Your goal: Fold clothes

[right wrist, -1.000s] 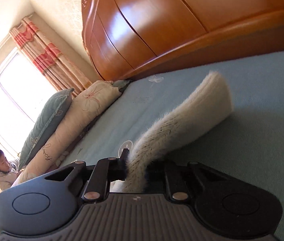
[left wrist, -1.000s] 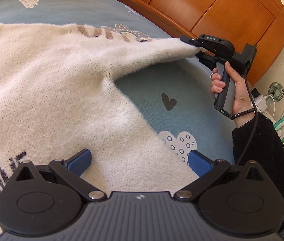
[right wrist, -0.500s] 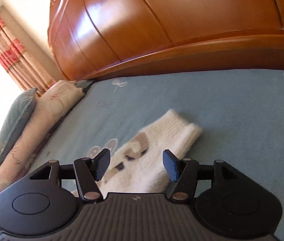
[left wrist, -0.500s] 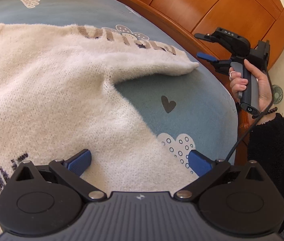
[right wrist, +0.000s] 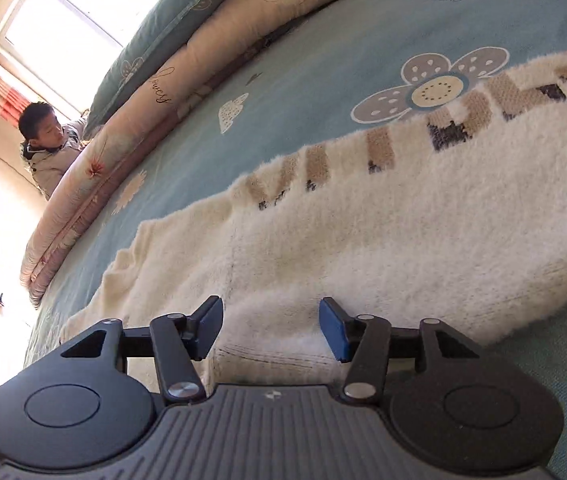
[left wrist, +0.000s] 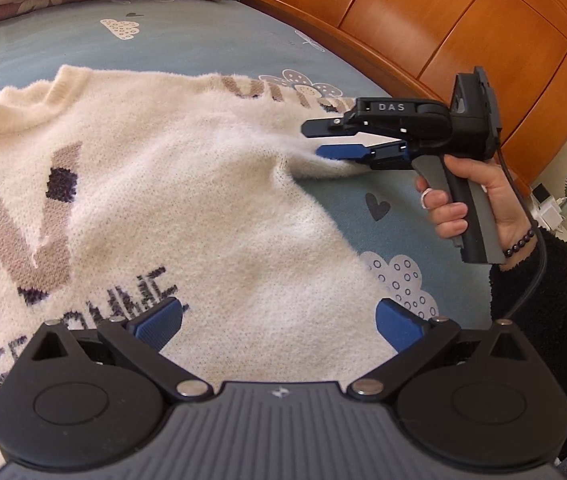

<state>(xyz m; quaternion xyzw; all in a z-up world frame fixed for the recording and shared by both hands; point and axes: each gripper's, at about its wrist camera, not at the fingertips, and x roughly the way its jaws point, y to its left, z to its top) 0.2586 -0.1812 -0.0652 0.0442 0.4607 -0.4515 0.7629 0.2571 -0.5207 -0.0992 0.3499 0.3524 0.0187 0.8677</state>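
1. Sweater (left wrist: 155, 200): cream, fuzzy, lettered; lies flat, front up, on the bed (left wrist: 211, 44). Collar far left, hem out of view.
2. Sleeve (right wrist: 423, 216): spread to the right, cuff near the headboard (left wrist: 423, 28); no fold visible.
3. Right gripper (left wrist: 329, 140): fingers parted, straddling the sleeve near the cuff; nothing pinched yet.
4. Left gripper (left wrist: 279, 320): wide open, empty, hovering over the sweater's lower body.
5. Progress: early, by my reading. Garment laid out and smoothed; sleeve folds and body fold all remain.
6. Next, probably: close on the sleeve, carry it left across the chest.
7. Pillows (right wrist: 203, 60): along the far edge.
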